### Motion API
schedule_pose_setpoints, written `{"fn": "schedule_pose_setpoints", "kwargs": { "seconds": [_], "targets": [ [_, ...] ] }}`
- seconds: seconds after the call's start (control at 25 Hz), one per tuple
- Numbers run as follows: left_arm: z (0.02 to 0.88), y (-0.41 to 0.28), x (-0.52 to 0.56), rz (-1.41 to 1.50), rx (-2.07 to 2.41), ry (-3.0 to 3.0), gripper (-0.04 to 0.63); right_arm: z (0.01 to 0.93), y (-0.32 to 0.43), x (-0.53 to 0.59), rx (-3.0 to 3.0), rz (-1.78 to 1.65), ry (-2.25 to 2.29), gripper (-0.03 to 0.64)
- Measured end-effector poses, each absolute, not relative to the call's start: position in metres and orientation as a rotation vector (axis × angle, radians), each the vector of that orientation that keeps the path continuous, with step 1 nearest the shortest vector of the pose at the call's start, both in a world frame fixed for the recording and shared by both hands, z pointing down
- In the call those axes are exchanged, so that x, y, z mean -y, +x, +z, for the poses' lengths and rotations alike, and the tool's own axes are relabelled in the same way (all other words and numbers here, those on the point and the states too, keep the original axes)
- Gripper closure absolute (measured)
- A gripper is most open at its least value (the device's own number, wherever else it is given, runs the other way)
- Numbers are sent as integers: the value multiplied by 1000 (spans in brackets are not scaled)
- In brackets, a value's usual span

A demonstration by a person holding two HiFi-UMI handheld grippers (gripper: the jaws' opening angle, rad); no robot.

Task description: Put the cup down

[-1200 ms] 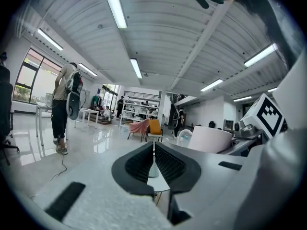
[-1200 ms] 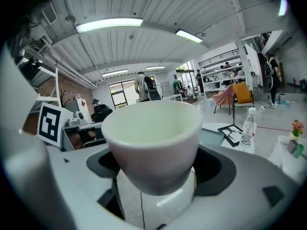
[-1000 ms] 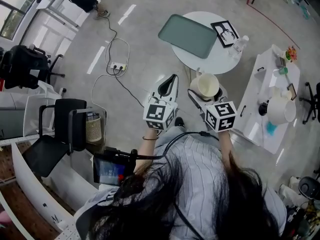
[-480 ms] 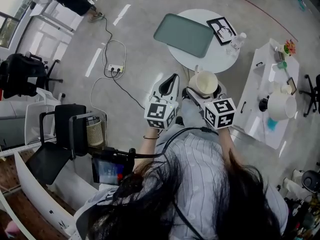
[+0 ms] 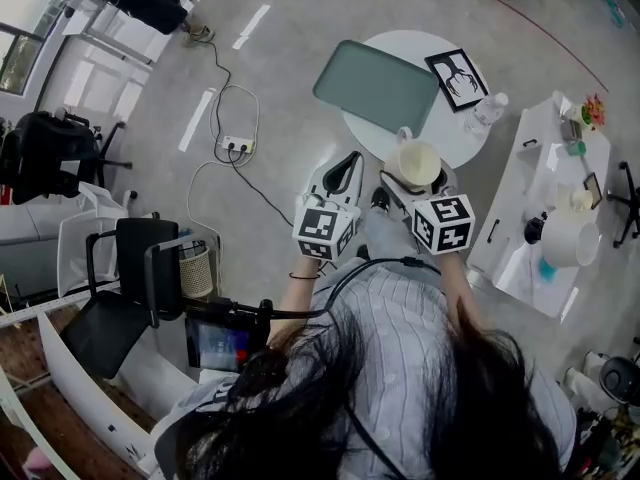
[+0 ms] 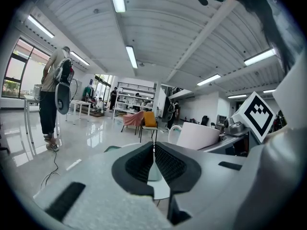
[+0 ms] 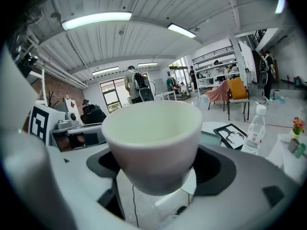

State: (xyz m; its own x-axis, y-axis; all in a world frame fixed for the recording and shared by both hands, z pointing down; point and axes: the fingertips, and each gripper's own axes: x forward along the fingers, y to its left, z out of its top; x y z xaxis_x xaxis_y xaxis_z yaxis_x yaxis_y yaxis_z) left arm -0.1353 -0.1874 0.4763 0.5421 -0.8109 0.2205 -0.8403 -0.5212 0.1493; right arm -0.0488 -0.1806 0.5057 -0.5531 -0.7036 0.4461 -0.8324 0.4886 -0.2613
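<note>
The round white table [image 5: 452,120] lies at 12 o'clock from me. A green tray [image 5: 375,86] covers its 10 o'clock side, and my two grippers are level with each other near its 6 o'clock edge.

My right gripper [image 5: 418,180] has its jaws clamped on the sides of the white cup [image 7: 153,138]. The cup is upright with its mouth up. It hangs in the air at the table's 6 o'clock rim, with floor showing under its base.

My left gripper [image 6: 153,163] is at 9 o'clock from the right one. Its jaws are pressed together with nothing between them.

A black picture frame [image 5: 459,76] lies flat at the table's 1 o'clock. A clear water bottle [image 5: 486,111] stands at 3 o'clock, just beside the frame.
</note>
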Motion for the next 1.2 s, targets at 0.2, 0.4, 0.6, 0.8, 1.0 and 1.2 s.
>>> {"fn": "schedule_pose_setpoints", "kwargs": {
  "seconds": [0.2, 0.4, 0.6, 0.8, 1.0, 1.2],
  "targets": [
    [479, -127, 230, 216, 1364, 2552, 577, 517, -43, 226, 2441, 712, 1315, 201],
    [488, -113, 263, 259, 1325, 2563, 578, 533, -35, 262, 2422, 732, 1323, 201],
    [495, -104, 290, 298, 1281, 2564, 578, 549, -29, 290, 2390, 759, 1323, 201],
    [500, -101, 319, 301, 1258, 2559, 578, 564, -22, 315, 2364, 782, 1331, 201],
    [508, -103, 347, 328, 1258, 2547, 578, 584, -15, 337, 2330, 824, 1332, 201],
    [519, -100, 365, 347, 1254, 2530, 578, 606, -8, 358, 2298, 833, 1329, 201]
  ]
}}
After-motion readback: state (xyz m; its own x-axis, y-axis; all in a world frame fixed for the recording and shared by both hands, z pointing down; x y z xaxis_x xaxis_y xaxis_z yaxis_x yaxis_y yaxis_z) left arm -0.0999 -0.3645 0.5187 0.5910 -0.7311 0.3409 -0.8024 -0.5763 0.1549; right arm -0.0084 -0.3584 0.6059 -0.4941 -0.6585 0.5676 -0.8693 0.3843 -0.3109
